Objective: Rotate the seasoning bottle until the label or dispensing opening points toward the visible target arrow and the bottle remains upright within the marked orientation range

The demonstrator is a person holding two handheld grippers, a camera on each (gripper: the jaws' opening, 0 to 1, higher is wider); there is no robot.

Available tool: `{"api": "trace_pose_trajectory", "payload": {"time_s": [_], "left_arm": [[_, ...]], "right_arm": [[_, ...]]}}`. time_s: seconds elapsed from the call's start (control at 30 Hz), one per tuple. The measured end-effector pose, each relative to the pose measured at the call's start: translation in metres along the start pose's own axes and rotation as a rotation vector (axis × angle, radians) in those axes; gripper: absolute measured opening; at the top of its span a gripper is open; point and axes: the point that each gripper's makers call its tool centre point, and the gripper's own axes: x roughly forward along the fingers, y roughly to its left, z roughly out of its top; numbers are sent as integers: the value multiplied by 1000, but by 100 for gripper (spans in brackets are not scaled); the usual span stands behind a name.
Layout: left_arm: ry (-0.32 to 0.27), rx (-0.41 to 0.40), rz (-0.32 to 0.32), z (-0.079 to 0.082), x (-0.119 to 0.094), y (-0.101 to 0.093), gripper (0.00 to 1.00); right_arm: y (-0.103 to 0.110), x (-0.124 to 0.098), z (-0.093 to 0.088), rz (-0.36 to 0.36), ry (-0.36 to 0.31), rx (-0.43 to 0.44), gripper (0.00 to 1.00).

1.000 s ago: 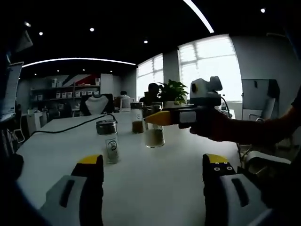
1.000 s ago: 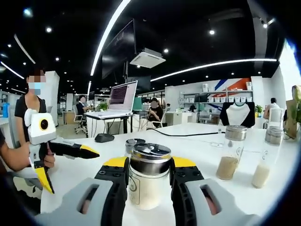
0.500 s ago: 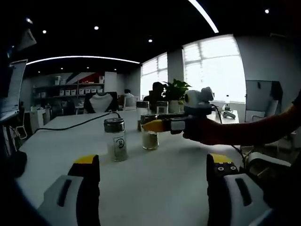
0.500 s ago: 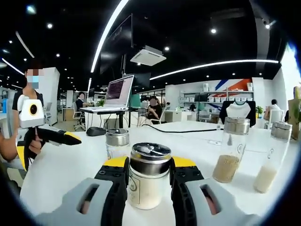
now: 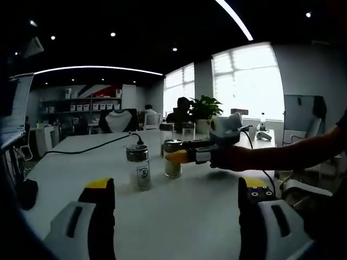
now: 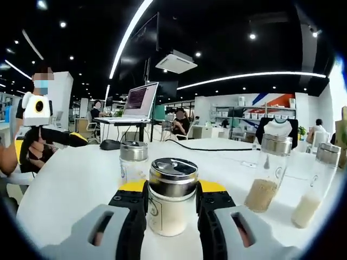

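right gripper (image 6: 172, 195) was clamped on the seasoning bottle (image 6: 172, 201), yellow-tipped jaws pressed to both sides of its glass just under the steel cap. bottle stood upright on the white table (image 6: 76, 179), pale powder inside filling most of it. a label edge showed at the bottle's left side, print too small to read. cap holes hard to make out; which way the opening faced could not be told. bottle base was cut off behind the jaws.

in the left gripper view the same bottle (image 5: 172, 158) sat mid-table, part covered by the right gripper (image 5: 181, 157) reaching in from the right, a hand (image 5: 230, 158) and forearm behind it.

left gripper (image 5: 176, 187) had jaws wide apart, nothing between them, low over the near table (image 5: 173, 216). in the right gripper view it appeared at far left (image 6: 73, 138), small; its jaw gap was unclear there.

other jars: a clear one with a label (image 5: 140, 167) just left of the held bottle, seen also behind it (image 6: 133, 161); two tall jars (image 6: 265, 172) (image 6: 312, 184) off right, partly filled with tan and cream grains, the far one bent by the lens edge. two more jars (image 5: 167, 131) stood dim against the window.

black cable (image 5: 87, 145) ran across the table. laptop (image 6: 134, 104) on a far desk; screen text unreadable.
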Motion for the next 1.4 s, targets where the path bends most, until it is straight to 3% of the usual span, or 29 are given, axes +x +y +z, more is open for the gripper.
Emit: {"api": "trace_pose_trajectory", "payload": {"time_s": [0.2,0.57,0.8,0.83,0.87,1.0,1.2,1.3,1.4], "left_arm": [[0,-17,0,-3,1,1,99],[17,-34,7,-12,6,-2,99],[2,-16,18,-5,3,-1,99],[3,-15,20,-5,2,0,99],[4,-13,22,-6,2,1,99],[13,-13,25,-9,3,3,99],[20,8,9,-5,4,-6,100],[25,29,20,-2,1,-5,100],[16,21,27,1,0,-1,100]], "right_arm": [[-1,1,-3,-22,31,5,33],[-2,-1,-5,-156,64,67,32],[0,-3,-5,-183,74,58,33],[0,-5,-3,-176,64,66,34],[3,-7,9,-162,-5,92,34],[-2,-18,12,-180,8,91,44],[3,-29,19,-146,-20,37,43],[15,-44,42,-108,-103,-30,44],[18,-56,57,-81,-138,-13,51]]}}
